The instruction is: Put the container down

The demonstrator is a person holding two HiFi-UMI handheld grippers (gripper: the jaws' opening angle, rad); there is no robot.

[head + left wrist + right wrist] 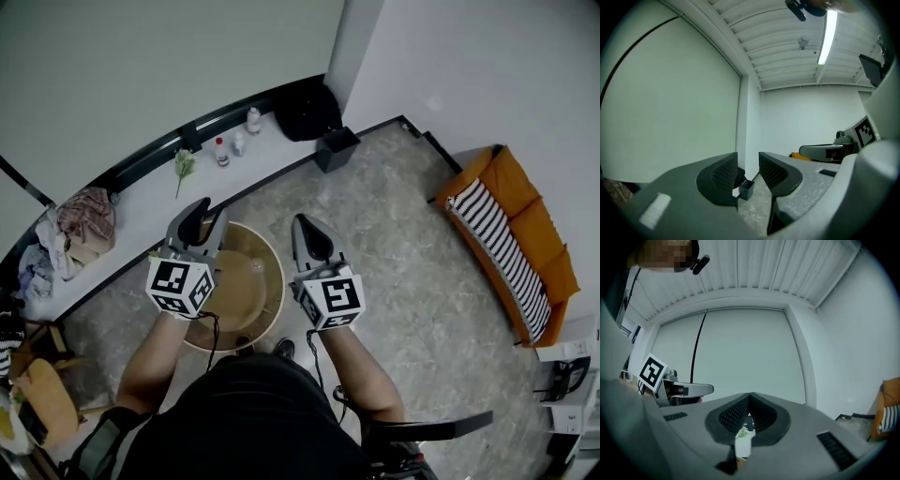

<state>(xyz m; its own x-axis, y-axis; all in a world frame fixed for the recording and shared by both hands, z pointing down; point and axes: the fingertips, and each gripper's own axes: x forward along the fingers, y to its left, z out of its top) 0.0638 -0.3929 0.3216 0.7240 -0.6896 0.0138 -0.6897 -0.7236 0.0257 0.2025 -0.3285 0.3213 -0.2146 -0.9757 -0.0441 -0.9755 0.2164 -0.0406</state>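
Observation:
A round tan container (pixel 246 281) hangs above the stone floor in front of me, carried between both grippers. My left gripper (pixel 199 217) sits over its left rim and my right gripper (pixel 309 230) over its right rim. In the left gripper view the left gripper's (pixel 747 171) jaws stand a little apart and the rim is hidden below them. In the right gripper view the right gripper's (pixel 749 408) tips meet, and a tan sliver of the container (pixel 739 463) shows at their base.
A white ledge (pixel 141 211) runs along the wall with small bottles (pixel 222 150), a plant sprig (pixel 184 164) and a cloth pile (pixel 86 217). A black bin (pixel 336 148) and a black bag (pixel 307 111) stand by the corner. An orange sofa (pixel 516 239) is at the right.

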